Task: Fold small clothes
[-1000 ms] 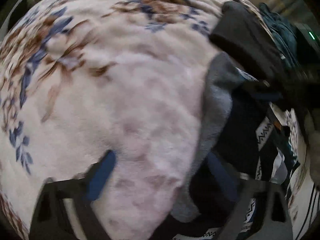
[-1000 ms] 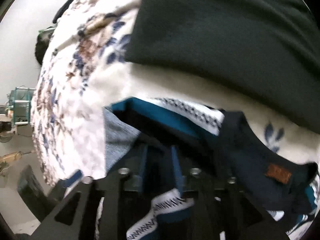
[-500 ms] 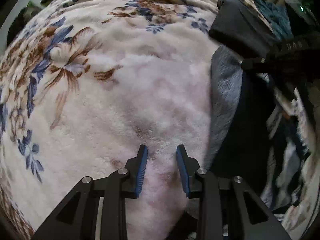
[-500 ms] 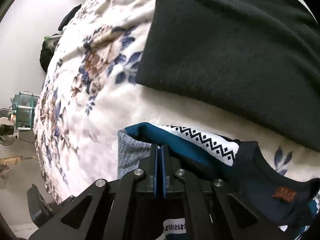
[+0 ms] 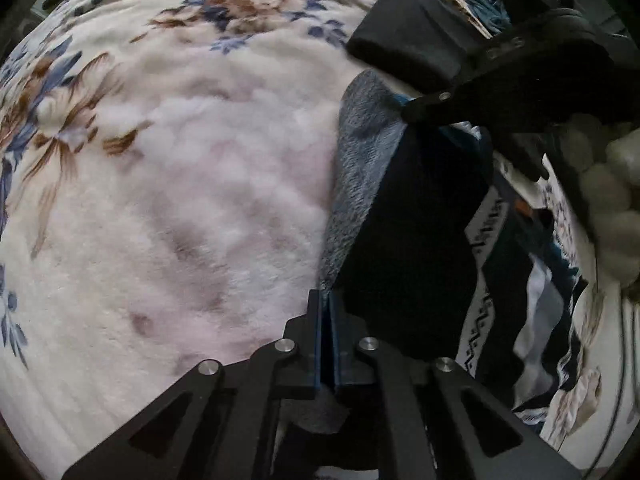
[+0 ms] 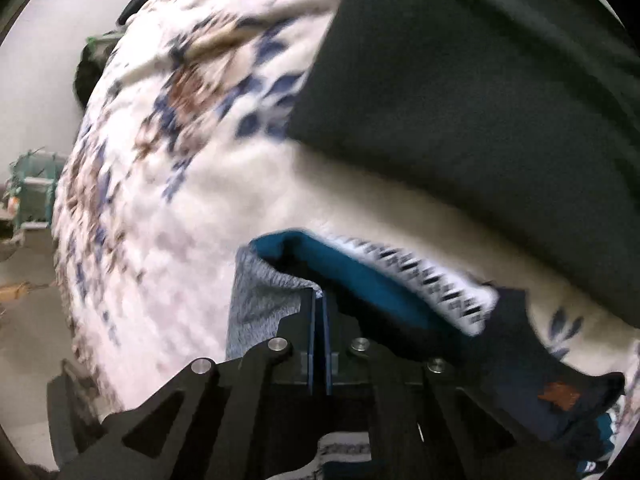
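Note:
A small dark navy garment (image 5: 416, 240) with a grey fleece lining (image 5: 360, 168), a teal band and a white zigzag trim (image 6: 440, 276) lies on the floral blanket (image 5: 180, 180). My left gripper (image 5: 327, 300) is shut on the garment's near grey edge. My right gripper (image 6: 318, 294) is shut on the far corner, where grey lining (image 6: 264, 300) and teal band (image 6: 360, 272) meet. The right gripper's black body (image 5: 520, 80) shows in the left wrist view at the upper right. A brown label (image 6: 560, 394) sits on the navy cloth.
A folded black garment (image 6: 480, 80) lies on the blanket just beyond the small one, also in the left wrist view (image 5: 412, 40). A teal cloth pile (image 5: 486, 0) sits at the far right. Beyond the blanket's edge is floor with a green crate (image 6: 36, 188).
My left gripper has moved right onto the grey edge and shut on it. My right gripper stays shut on the far corner and is moving; its view is blurred.

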The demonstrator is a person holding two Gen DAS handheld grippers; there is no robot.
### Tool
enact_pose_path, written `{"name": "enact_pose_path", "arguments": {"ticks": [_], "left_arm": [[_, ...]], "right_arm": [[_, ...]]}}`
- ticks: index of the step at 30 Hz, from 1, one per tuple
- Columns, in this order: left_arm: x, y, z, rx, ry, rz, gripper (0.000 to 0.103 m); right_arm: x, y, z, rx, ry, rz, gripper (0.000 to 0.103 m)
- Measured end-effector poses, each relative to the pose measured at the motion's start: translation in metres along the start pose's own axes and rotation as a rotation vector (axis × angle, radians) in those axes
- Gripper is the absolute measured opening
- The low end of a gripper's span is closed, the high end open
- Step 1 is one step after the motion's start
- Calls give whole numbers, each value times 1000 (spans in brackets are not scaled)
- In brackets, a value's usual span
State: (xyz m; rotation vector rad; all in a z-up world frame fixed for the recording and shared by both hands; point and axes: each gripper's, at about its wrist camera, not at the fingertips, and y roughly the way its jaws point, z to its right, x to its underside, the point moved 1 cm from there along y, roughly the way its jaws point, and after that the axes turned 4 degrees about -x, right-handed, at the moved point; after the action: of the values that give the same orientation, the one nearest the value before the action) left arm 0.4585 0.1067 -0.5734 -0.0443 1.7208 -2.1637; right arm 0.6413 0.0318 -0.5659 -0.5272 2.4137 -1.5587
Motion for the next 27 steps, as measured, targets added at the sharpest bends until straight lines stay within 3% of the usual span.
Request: {"name": "enact_pose_path", "arguments": {"ticks": [3,4,6,7,8,12,13,14,17,19,21,24,25,27], "left_arm": [[2,1,-19,1,-38,-14,2],[3,0,-26,5,-44,-14,2],[6,-3,-29,9,-45,-17,2],[6,-3,-29,10,-41,-20,2],[6,-5,-30,15,-42,-19,2],[5,-12,-26,28,-46,-10,2],[4,-14,-26,32,-44,-9,2],[3,-18,-26,40,-46,-5,2],[0,-29,-31,99,-84,-4,5],[-1,-30,-31,134,-101,-14,18],[-1,-26,-24,162,-90,-30,34],[0,-15,-10,140,-53,-55,34],[1,-12,-8,114,-38,-65,34],[1,-7,-9,87,-23,-75,37]], "right_arm": [[3,-7,4,-21,18,-47,4],[6,-15,7,-31,33,-58,9],[14,-27,15,-51,52,-74,22],[22,-34,22,-37,55,-78,36],[27,-37,27,-25,56,-87,43],[52,-28,46,17,56,-150,43],[58,-25,48,16,46,-151,34],[60,-24,50,22,46,-136,2],[57,-29,63,47,106,-59,4],[55,-30,70,35,144,-41,4],[53,-28,67,-11,135,-79,4],[55,-35,67,-31,132,-93,6],[57,-41,69,-50,146,-96,9],[63,-47,74,-34,141,-107,29]]}}
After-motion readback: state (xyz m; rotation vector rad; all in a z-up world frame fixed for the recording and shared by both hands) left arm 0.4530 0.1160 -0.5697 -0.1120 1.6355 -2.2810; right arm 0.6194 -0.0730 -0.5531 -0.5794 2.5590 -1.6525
